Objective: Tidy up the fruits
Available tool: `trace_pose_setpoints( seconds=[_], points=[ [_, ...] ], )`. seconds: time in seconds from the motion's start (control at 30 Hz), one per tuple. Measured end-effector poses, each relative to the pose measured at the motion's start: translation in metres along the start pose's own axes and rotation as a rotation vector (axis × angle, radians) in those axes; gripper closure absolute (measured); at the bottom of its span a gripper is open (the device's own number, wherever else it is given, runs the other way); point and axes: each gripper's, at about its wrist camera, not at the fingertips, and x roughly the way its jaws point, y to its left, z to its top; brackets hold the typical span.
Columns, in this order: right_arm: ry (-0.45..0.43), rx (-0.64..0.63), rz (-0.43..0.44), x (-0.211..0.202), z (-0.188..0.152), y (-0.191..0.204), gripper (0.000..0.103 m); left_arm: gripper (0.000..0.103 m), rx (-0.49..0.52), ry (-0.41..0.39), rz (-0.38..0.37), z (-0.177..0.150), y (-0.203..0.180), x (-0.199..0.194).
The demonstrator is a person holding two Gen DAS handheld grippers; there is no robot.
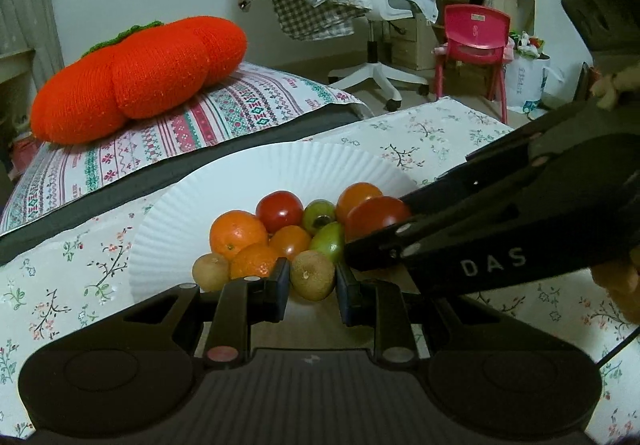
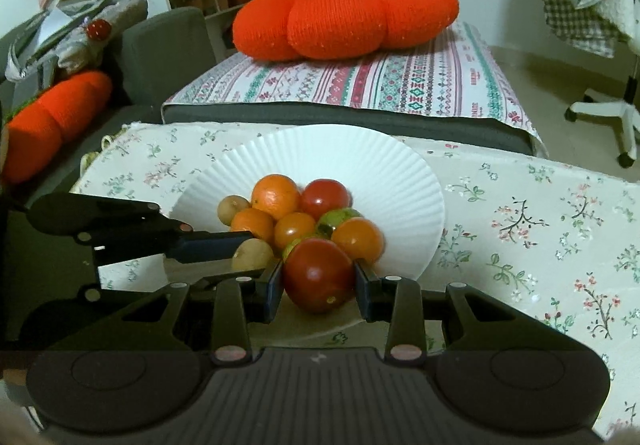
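Note:
A white paper plate on the floral cloth holds a pile of small fruits: oranges, red tomatoes, green and brown ones. My left gripper has its jaws on either side of a brown kiwi-like fruit at the plate's near edge; the fingers look close to it, contact is unclear. My right gripper has its jaws around a large red tomato at the plate's near edge. The right gripper shows in the left wrist view reaching in from the right, beside that red tomato.
A big orange knitted pumpkin cushion lies on a patterned pad behind the plate. A second orange cushion sits at left. A white office chair and a red child's chair stand on the floor beyond.

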Motion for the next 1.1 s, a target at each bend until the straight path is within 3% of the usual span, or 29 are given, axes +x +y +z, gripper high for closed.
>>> trace_pose_setpoints(
  seconds=[0.3, 0.47, 0.8, 0.9, 0.97, 1.07, 1.1],
  points=[
    [-0.007, 0.065, 0.018, 0.000, 0.002, -0.007, 0.067, 0.095, 0.002, -0.009, 0.004, 0.000, -0.002, -0.003],
    [-0.035, 0.099, 0.041, -0.008, 0.004, -0.008, 0.067, 0.081, -0.026, -0.010, 0.032, 0.001, -0.001, -0.008],
    [-0.048, 0.106, 0.043, -0.025, 0.004, -0.002, 0.067, 0.069, -0.105, 0.018, 0.113, 0.006, 0.011, -0.032],
    [-0.038, 0.096, 0.040, -0.033, 0.002, 0.005, 0.065, 0.062, -0.134, 0.031, 0.147, 0.009, 0.017, -0.047],
    [-0.035, 0.091, 0.031, -0.041, 0.003, 0.011, 0.061, 0.044, -0.155, 0.040, 0.177, 0.010, 0.021, -0.060],
    [-0.037, 0.078, 0.022, -0.056, 0.005, 0.021, 0.049, 0.034, -0.172, 0.042, 0.221, 0.010, 0.025, -0.081],
    [-0.040, 0.070, 0.016, -0.063, 0.006, 0.026, 0.040, 0.032, -0.176, 0.043, 0.229, 0.010, 0.026, -0.089]
  ],
)
